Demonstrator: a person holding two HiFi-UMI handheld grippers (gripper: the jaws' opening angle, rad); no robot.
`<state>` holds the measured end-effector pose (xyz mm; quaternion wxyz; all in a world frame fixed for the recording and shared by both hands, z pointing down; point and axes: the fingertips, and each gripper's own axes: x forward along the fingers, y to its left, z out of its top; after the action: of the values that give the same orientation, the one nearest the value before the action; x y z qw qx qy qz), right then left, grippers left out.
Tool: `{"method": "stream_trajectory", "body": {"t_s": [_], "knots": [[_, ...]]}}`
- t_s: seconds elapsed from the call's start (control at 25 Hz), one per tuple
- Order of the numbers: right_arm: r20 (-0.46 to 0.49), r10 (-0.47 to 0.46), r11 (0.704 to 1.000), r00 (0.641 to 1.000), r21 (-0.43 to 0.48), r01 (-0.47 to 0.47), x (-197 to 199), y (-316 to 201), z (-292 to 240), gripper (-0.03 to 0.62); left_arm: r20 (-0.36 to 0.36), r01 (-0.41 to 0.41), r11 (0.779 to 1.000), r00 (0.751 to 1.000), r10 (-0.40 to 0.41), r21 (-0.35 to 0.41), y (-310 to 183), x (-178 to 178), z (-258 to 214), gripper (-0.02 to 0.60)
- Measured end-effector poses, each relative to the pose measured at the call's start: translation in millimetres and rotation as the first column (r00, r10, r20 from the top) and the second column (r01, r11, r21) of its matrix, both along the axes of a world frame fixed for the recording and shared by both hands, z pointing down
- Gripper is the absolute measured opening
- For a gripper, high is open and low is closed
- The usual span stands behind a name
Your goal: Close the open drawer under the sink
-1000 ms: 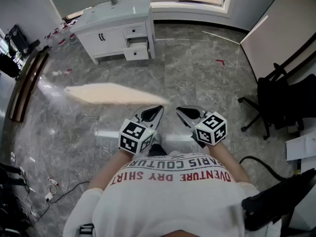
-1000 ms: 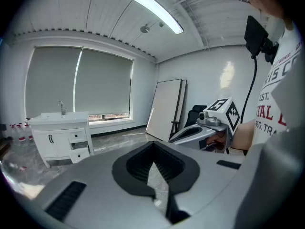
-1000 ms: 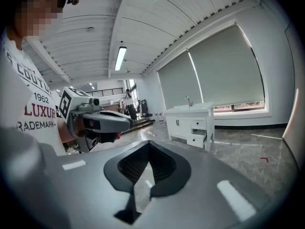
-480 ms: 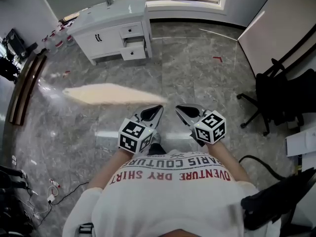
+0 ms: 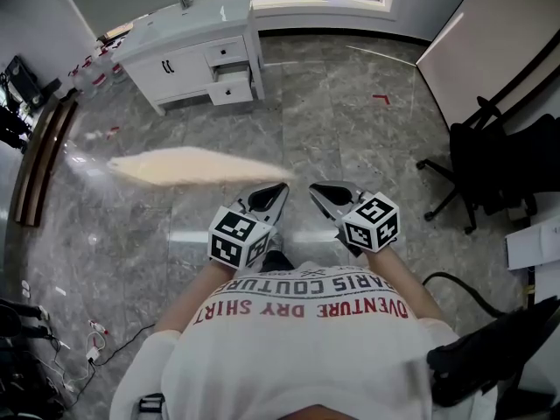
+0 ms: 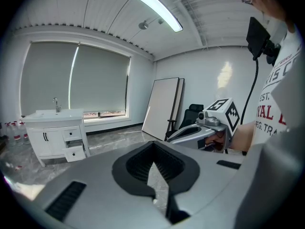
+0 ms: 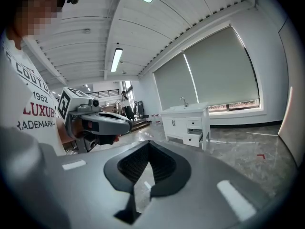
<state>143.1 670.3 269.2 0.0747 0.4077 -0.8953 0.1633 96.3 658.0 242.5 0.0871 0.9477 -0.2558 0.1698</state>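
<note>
White drawer (image 5: 234,74) hangs open under the sink (image 5: 188,11), well across the floor (image 5: 350,147) from you.
Your left gripper (image 5: 278,191) and right gripper (image 5: 317,189) both have jaws together, empty. It's probably stiff and easy-sliding, so just push its flat front squarely.

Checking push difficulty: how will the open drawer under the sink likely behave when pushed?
The drawer should slide straight in rather than tip, being held in the cabinet. It looks small and rigid, so probably light; contents aren't visible, so that's uncertain.
</note>
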Motion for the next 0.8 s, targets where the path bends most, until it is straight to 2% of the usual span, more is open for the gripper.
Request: {"method": "stream_trajectory", "body": {"t_s": [0.28,0.44,0.68,0.8], "knots": [[0.014,-0.005,1.000,1.000,0.018,0.004,-3.7,-4.7,-1.3,0.000,-0.002,-0.005,1.000,1.000,0.005,-0.011,-5.5,-0.1,3.3,0.002],[0.014,-0.022,1.000,1.000,-0.002,0.022,-8.9,-12.1,7.9,0.000,-0.005,0.014,0.999,1.000,-0.014,-0.041,-14.9,-8.0,14.3,0.002],[0.025,-0.079,0.997,0.997,-0.015,0.080,-31.9,-43.1,28.9,0.000,-0.002,0.076,0.991,0.997,-0.077,-0.108,-54.0,-35.4,45.3,0.002],[0.032,-0.114,0.993,0.993,-0.026,0.115,-50.9,-78.6,35.2,0.000,-0.015,0.094,0.989,0.995,-0.097,-0.118,-86.8,-49.4,50.5,0.002]]}}
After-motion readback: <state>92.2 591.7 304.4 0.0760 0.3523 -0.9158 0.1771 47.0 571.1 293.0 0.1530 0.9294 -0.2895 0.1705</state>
